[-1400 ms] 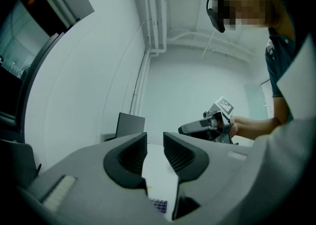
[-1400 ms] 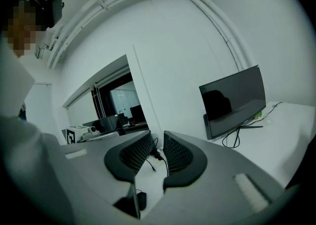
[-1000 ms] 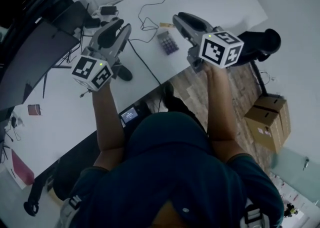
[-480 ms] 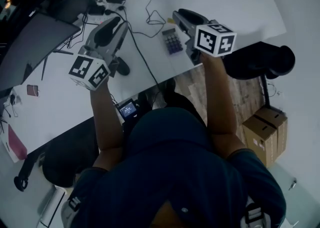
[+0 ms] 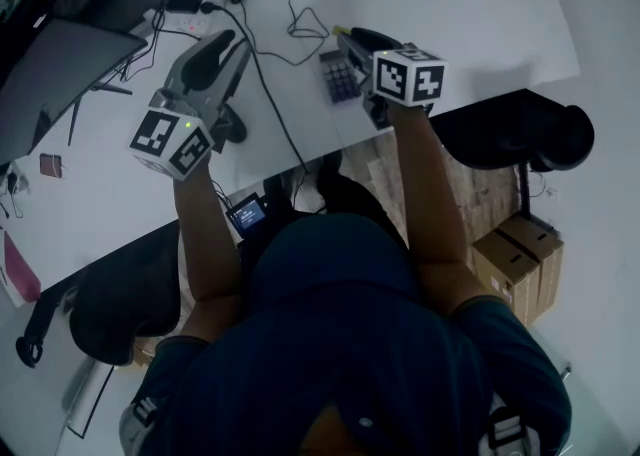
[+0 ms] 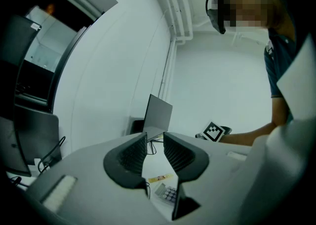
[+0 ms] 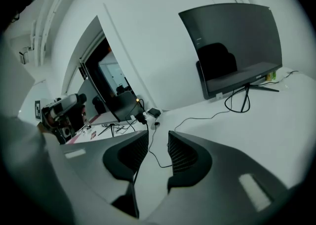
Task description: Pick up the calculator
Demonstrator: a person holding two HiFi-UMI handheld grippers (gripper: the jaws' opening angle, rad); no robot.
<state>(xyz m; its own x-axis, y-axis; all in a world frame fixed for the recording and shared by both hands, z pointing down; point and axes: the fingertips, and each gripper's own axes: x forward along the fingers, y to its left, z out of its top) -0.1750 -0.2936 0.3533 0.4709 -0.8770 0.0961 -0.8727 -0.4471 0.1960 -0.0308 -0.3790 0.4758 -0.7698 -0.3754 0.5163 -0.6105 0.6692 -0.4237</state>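
Jaws on the right gripper (image 7: 158,139), a grey handheld tool with ribbed black pads, are opening. I see a narrow gap between the pads with nothing in it. Only the bare white desk (image 5: 480,24) and a thin black cable (image 7: 154,150) show through beyond. In the head view this gripper sits low over the desk near its front edge. It points away from the person (image 5: 340,344) and tilts downward, with its black-and-white marker cube (image 5: 408,75) at the rear.

The small grey rectangular calculator with dark keys (image 5: 338,78) lies flat on the desk just to the left of that gripper. It is beside the gripper's body, not between the jaws, and I cannot tell whether the two touch. A short yellow strip (image 6: 160,176) lies on the desk just beyond the calculator.

The left gripper (image 6: 155,139), of the same build, is held well to the left of the calculator and roughly level. Its pads stand slightly apart with nothing between them. Below them, in its own view, I can make out the calculator and the yellow strip further out on the desk.

A dark curved monitor (image 7: 232,46) stands at the far side of the desk, and another dark screen (image 5: 55,74) is at its left end. A black office chair (image 5: 510,134) and a brown cardboard box (image 5: 515,249) are to the person's right.
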